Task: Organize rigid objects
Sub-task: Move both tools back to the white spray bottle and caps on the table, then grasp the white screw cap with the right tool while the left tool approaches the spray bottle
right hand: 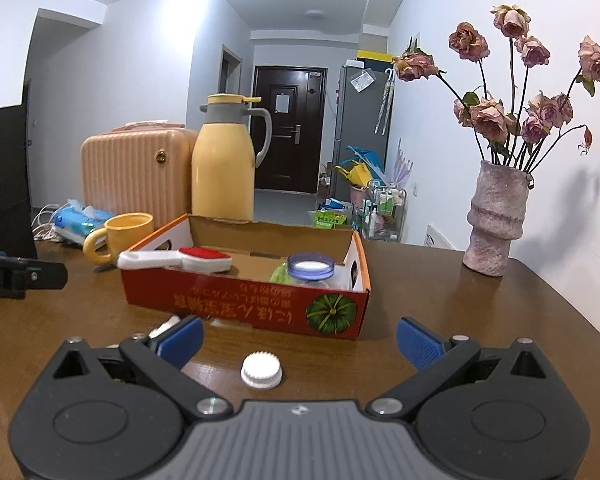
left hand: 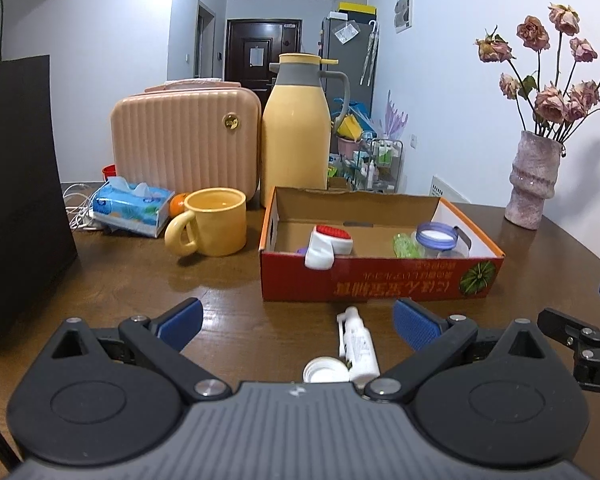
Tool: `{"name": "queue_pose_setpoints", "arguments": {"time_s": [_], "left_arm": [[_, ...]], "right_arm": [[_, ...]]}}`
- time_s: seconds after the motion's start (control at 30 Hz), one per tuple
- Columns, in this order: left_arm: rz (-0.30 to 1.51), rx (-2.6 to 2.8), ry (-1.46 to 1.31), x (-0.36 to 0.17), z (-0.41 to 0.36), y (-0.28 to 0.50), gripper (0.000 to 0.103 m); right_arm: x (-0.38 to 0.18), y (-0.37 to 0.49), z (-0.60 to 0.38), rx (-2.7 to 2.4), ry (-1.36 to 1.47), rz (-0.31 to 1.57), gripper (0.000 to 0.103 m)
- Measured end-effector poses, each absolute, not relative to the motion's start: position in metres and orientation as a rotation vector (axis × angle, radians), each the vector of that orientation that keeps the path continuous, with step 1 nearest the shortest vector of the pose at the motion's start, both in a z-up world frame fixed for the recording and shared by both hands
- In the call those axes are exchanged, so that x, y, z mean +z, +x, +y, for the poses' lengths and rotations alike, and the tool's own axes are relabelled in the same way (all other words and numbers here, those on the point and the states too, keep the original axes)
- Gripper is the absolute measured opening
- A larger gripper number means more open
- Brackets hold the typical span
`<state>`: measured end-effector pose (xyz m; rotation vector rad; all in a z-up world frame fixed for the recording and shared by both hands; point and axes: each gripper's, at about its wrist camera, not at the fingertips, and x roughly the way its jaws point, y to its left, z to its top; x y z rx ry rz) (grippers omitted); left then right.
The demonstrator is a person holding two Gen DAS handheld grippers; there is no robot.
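A: How is the left gripper standing?

B: Its blue pads are sitting wide apart low in the frame, holding nothing. A small white bottle is lying on the wooden table between them, closer to the right pad, with a round white cap resting just beside the bottle's near end.

A: And the right gripper?

B: Also spread wide and gripping nothing. A ridged white cap is sitting on the table between the fingers, touching neither.

A: Where is the box?

B: The red cardboard box is lying at mid-frame, just beyond both grippers. A white brush with a red pad is leaning over its near-left wall, and a clear jar with a blue rim is standing in its right part, a green thing just left of the jar.

A: What is showing behind?

B: A yellow mug is standing left of the box, with a yellow thermos, a pink case and a tissue pack farther back. A vase of dried roses is occupying the right side.
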<state>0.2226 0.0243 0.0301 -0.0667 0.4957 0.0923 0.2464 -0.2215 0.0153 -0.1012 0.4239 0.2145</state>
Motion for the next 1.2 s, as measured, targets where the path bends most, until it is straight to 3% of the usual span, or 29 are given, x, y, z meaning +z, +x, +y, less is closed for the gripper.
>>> {"name": "queue_pose_setpoints", "arguments": {"time_s": [0.63,1.03,1.2], "left_arm": [[0.594,0.109,-0.063,0.006,0.032,0.227,0.103],[0.670,0.115,-0.056,-0.015,0.037,0.241,0.103],[0.694,0.111,-0.061,-0.022,0.038,0.246,0.103]], "right_arm": [[-0.014,0.265,-0.209,0.287,-0.140,0.543,0.100],[-0.047,0.332,-0.187,0.320,-0.199,0.664,0.077],[-0.061,0.354,-0.181,0.338,-0.188,0.714,0.061]]}}
